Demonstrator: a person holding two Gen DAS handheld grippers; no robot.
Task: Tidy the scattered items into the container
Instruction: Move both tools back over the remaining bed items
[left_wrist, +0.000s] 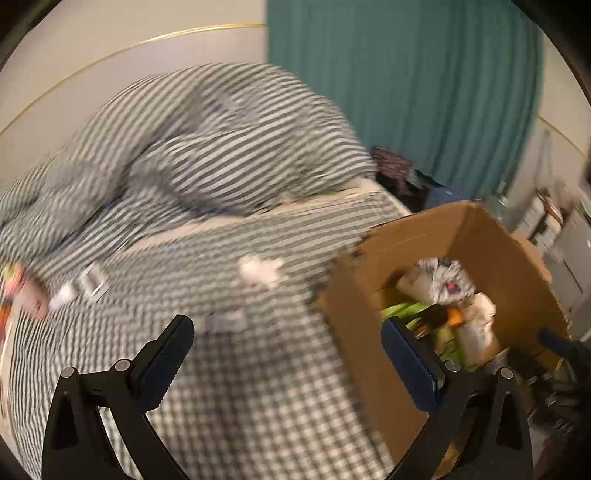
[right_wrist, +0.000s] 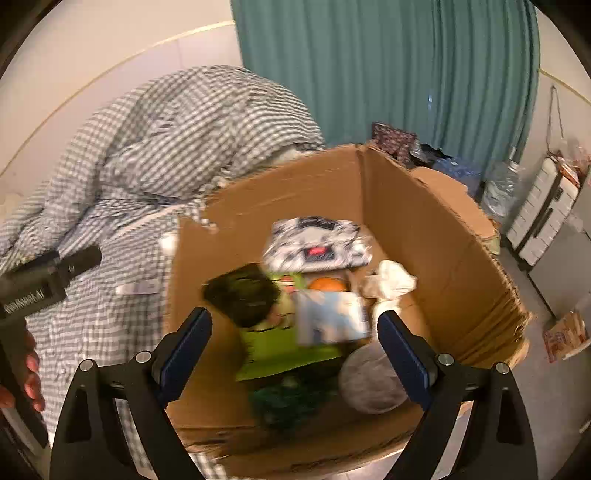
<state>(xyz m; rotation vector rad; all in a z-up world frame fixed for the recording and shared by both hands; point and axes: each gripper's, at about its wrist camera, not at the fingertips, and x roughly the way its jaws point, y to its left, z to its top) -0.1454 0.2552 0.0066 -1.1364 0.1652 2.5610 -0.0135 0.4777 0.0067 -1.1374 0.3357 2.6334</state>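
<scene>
Your right gripper (right_wrist: 294, 326) hangs over the cardboard box (right_wrist: 436, 221) with its jaws spread wide and nothing pinched between them. Just beyond the fingertips, a pale blue-and-white packet (right_wrist: 332, 317) sits blurred on the pile inside, beside a dark round item (right_wrist: 242, 293) and a lime-green sheet (right_wrist: 280, 349). Closer to you, at the box's near wall, lie a grey ball-like thing (right_wrist: 369, 384) and something dark green (right_wrist: 291, 400). Further in, you have an orange piece (right_wrist: 328, 284), crumpled white paper (right_wrist: 389, 278) and a black-and-white patterned pack (right_wrist: 317, 242) toward the far wall.

Your left gripper (left_wrist: 286, 334) is spread wide too, empty, poised above the checked bed cover (left_wrist: 258, 387), with the box (left_wrist: 491, 236) touching its right finger's side of the view. Ahead of it on the bed, a small pale flat item (left_wrist: 225, 321) lies near, a white crumpled tissue (left_wrist: 260, 271) further on, and a silvery object (left_wrist: 90, 282) off to the left; blur hides what that one is. At the left edge, something pink and orange (left_wrist: 20, 291) is smeared beyond telling.

Behind all this, the striped duvet (left_wrist: 221, 140) is heaped up, and a teal curtain (left_wrist: 406, 92) hangs at the back.
</scene>
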